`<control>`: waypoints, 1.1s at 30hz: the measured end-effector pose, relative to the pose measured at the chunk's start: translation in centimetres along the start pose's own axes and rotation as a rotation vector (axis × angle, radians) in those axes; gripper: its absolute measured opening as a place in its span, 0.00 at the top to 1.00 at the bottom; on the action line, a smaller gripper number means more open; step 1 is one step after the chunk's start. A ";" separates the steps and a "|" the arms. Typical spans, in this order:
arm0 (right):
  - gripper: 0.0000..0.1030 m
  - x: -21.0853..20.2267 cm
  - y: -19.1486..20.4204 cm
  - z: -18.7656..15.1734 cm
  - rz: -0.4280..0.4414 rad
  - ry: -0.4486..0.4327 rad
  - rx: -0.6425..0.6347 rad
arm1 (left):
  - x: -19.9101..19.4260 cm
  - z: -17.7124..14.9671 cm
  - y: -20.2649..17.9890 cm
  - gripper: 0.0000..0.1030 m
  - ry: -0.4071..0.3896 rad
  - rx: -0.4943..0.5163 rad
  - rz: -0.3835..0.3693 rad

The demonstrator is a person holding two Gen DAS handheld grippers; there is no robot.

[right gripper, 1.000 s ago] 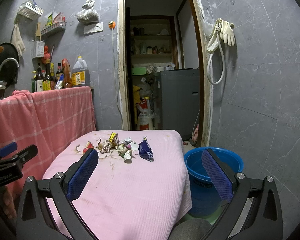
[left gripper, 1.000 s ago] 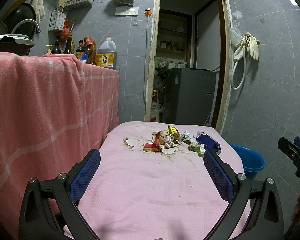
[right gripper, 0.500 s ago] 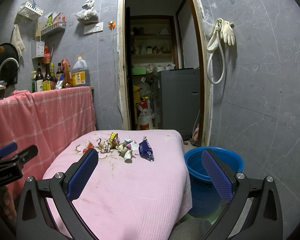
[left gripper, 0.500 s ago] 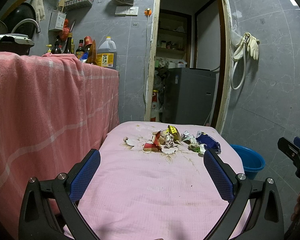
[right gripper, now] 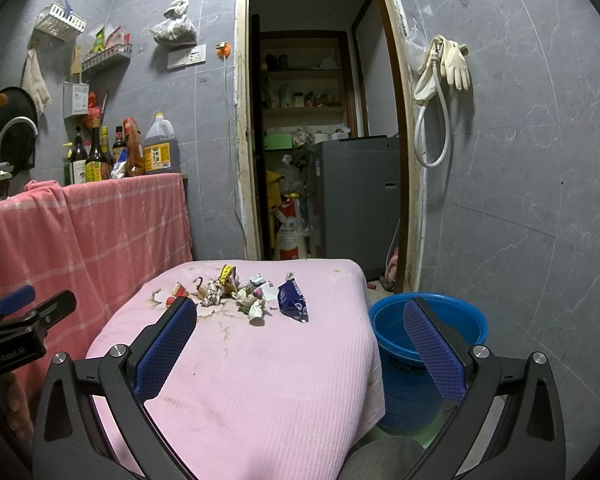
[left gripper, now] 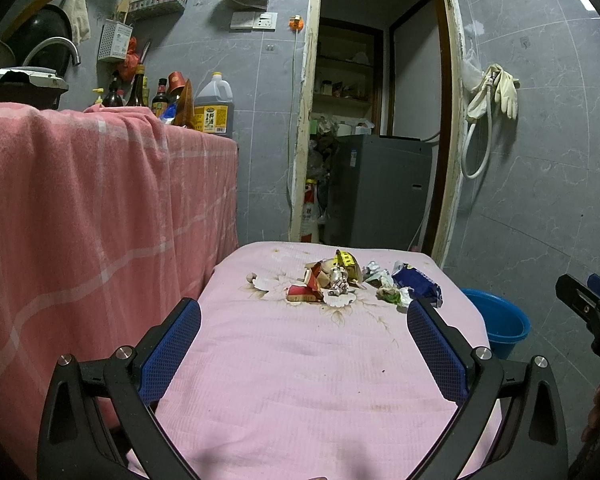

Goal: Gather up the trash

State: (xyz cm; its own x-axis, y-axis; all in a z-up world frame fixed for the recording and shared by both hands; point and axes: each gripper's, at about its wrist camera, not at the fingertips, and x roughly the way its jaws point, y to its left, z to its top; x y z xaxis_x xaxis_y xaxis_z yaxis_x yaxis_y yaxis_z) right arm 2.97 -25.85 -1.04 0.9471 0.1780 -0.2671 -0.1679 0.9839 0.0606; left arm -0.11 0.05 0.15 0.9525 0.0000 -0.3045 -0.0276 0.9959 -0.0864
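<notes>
**Presently: crumpled trash on ribbed cloth, nothing gripped**

Crinkled wrappers and paper scraps (left gripper: 340,280) lie heaped at the far end of the ribbed pink cloth (right gripper: 268,380). The round blue plastic bucket (right gripper: 428,320) stands beside it. Left gripper (left gripper: 304,344) and right gripper (right gripper: 300,344) are spread, empty, unmoved since earlier.

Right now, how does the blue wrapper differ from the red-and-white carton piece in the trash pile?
The blue wrapper is dark blue crinkled film; the red-and-white carton piece looks like stiff folded card. The wrapper lies at the pile's edge nearest the blue bucket; the carton piece sits toward the opposite side, nearer the pink hanging cloth. The wrapper looks larger. Both rest on the pink table cover, untouched by either gripper.
</notes>
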 end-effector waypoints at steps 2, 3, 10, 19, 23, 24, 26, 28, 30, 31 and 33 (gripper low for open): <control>0.00 0.0 -0.1 0.0 0.000 -0.001 0.000 | 0.0 -0.1 -0.2 0.02 0.000 -0.001 0.002; 0.00 0.1 -0.2 -0.1 0.001 -0.002 0.000 | 0.0 -0.1 -0.2 0.02 0.000 -0.002 0.001; 0.00 0.5 0.3 0.4 0.018 -0.014 -0.009 | 1.0 -0.3 -0.6 0.02 0.002 -0.005 0.014; 0.00 2.6 -0.4 2.1 0.063 -0.069 -0.020 | 2.8 2.2 -0.9 0.02 -0.030 0.014 0.045; 0.00 4.0 -0.2 3.1 0.077 -0.094 -0.037 | 4.0 3.3 -1.6 0.02 -0.046 0.030 0.053; 0.00 4.4 -0.3 3.4 0.081 -0.097 -0.041 | 4.8 3.8 -1.8 0.02 -0.052 0.034 0.056; 0.00 5.4 -0.2 3.7 0.090 -0.099 -0.050 | 5.5 3.8 -1.6 0.02 -0.051 0.034 0.056; 0.00 6.5 -0.2 3.9 0.099 -0.096 -0.060 | 6.9 3.8 -1.5 0.02 -0.045 0.034 0.054; 0.00 7.8 -0.1 3.8 0.112 -0.085 -0.070 | 8.4 3.6 -1.1 0.02 -0.032 0.032 0.049; 0.00 8.5 0.0 3.8 0.122 -0.075 -0.073 | 10.2 3.6 -0.8 0.02 -0.012 0.031 0.042; 0.00 10.0 0.0 3.6 0.142 -0.049 -0.076 | 11.0 3.1 -0.5 0.02 0.001 0.027 0.037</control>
State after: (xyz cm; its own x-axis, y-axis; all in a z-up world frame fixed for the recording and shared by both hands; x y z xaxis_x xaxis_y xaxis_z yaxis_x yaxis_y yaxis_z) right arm 13.38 -24.08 -0.27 0.9243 0.3163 -0.2136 -0.3195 0.9474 0.0207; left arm 11.36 -0.13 -0.22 0.9508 0.0371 -0.3076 -0.0550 0.9973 -0.0495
